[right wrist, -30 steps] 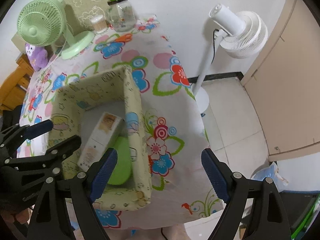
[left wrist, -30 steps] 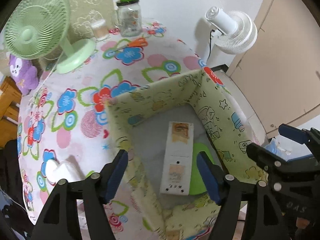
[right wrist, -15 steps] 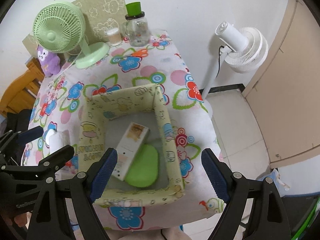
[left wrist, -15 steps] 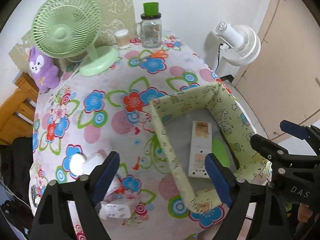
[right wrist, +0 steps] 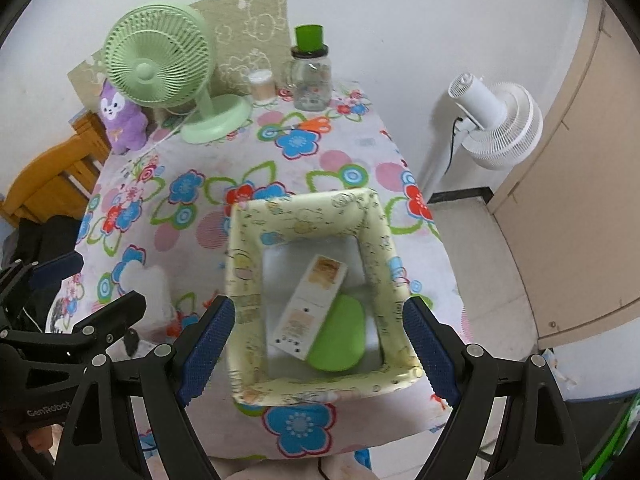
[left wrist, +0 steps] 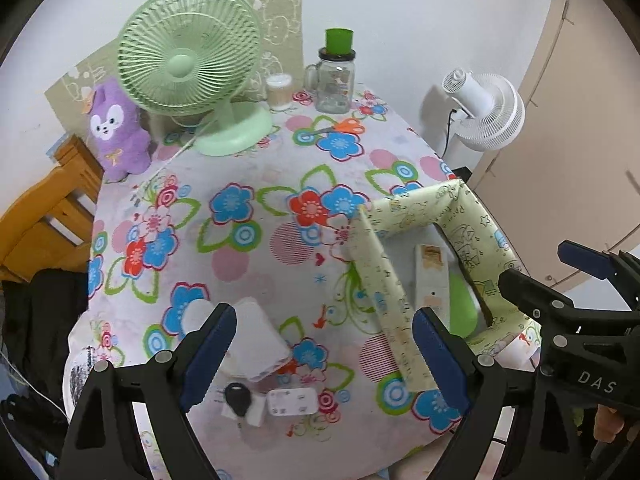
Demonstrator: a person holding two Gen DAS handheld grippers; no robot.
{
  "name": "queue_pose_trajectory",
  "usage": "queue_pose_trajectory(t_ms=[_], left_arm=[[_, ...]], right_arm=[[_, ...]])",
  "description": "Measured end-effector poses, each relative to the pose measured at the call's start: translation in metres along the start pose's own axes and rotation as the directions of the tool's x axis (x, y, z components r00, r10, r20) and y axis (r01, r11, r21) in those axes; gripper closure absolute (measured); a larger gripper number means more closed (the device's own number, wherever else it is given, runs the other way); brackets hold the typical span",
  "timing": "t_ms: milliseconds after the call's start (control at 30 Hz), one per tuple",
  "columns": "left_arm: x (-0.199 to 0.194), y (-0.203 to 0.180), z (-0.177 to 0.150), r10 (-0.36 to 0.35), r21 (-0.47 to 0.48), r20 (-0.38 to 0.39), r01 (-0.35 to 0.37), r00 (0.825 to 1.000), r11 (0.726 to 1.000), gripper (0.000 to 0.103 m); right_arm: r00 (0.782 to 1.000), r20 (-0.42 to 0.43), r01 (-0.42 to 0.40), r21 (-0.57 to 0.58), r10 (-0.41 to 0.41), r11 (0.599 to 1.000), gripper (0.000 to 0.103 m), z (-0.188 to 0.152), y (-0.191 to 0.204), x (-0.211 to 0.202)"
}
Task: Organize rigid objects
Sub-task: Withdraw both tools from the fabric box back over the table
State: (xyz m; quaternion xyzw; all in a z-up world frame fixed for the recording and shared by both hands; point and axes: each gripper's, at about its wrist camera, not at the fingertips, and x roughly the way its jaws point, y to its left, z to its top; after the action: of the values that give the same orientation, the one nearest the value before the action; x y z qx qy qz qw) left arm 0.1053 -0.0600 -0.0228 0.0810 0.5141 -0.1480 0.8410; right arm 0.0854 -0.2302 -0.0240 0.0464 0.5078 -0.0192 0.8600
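Note:
A pale green printed storage box (right wrist: 372, 236) (left wrist: 380, 276) sits at the table's near right corner. Inside lie a long white carton (right wrist: 310, 306) (left wrist: 430, 276) and a green oval case (right wrist: 338, 338) (left wrist: 462, 306). On the cloth to its left are a white container (left wrist: 256, 336), a black key fob (left wrist: 238, 398) and a white plug adapter (left wrist: 292, 402). My left gripper (left wrist: 324, 354) is open and empty above these small items. My right gripper (right wrist: 320, 350) is open and empty above the box's near side.
At the back of the flowered tablecloth (left wrist: 240, 248) stand a green desk fan (left wrist: 192, 60), a purple plush (left wrist: 118, 132), a glass jar with green lid (left wrist: 336, 76) and a small cup (left wrist: 279, 92). Orange scissors (left wrist: 346, 126) lie nearby. A white floor fan (right wrist: 496, 124) stands right.
Both grippers have pulled back and up from the box. The left view has swung left, bringing the key fob, adapter and white container into sight. Both stay open and empty.

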Motion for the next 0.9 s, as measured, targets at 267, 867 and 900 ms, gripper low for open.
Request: queue_pose_trajectory(t_ms=[267, 867, 900], left_arm=[[-0.017, 0.033, -0.01, 0.008, -0.018, 0.028, -0.007, 1.0, 1.0, 0.012], [-0.047, 0.103, -0.034, 0.004, -0.011, 0.074, -0.003, 0.997, 1.0, 0.012], [-0.049, 0.106, -0.036, 0.004, -0.01, 0.076, -0.003, 0.997, 1.0, 0.012]], right_arm=[[1.0, 0.03, -0.002, -0.027, 0.003, 1.0, 0.015, 0.0, 0.035, -0.013], [0.997, 0.081, -0.004, -0.028, 0.006, 1.0, 0.015, -0.01, 0.111, -0.034], [0.996, 0.084, -0.005, -0.028, 0.007, 1.0, 0.015, -0.011, 0.114, -0.035]])
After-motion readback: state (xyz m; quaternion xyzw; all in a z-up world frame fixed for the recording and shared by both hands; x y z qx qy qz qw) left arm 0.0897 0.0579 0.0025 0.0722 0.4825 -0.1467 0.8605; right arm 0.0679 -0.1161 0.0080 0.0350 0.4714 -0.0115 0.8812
